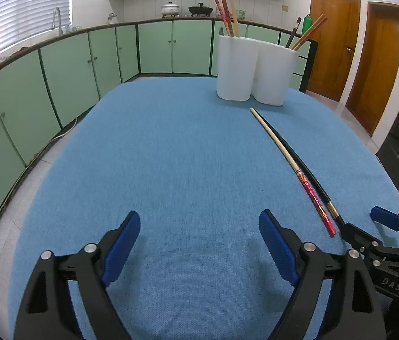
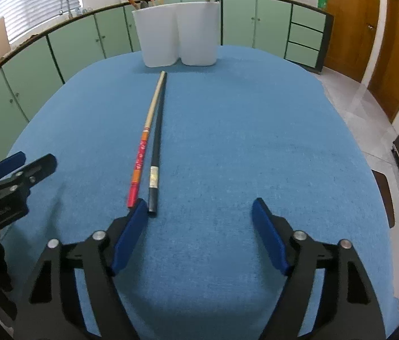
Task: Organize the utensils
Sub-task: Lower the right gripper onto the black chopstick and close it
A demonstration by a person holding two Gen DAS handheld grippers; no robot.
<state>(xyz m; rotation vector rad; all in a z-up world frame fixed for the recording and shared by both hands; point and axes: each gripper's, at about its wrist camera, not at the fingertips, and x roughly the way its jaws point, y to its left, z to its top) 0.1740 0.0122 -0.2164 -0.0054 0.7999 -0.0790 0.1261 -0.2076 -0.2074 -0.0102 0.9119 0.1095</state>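
Note:
Two chopsticks lie side by side on the blue tablecloth (image 1: 171,170): a red and cream one (image 1: 298,174) (image 2: 142,147) and a black one (image 1: 309,174) (image 2: 157,147). A white two-compartment holder (image 1: 256,70) (image 2: 179,34) stands at the far side with several chopsticks upright in it. My left gripper (image 1: 199,226) is open and empty, left of the chopsticks. My right gripper (image 2: 199,212) is open and empty, its left finger (image 2: 131,235) just beside the chopsticks' near ends. It shows at the right edge of the left wrist view (image 1: 369,226).
Green kitchen cabinets (image 1: 57,85) run along the left and back. Wooden doors (image 1: 355,56) stand at the right. The table edge drops to tiled floor (image 2: 355,90) on the right. My left gripper shows at the left edge of the right wrist view (image 2: 23,167).

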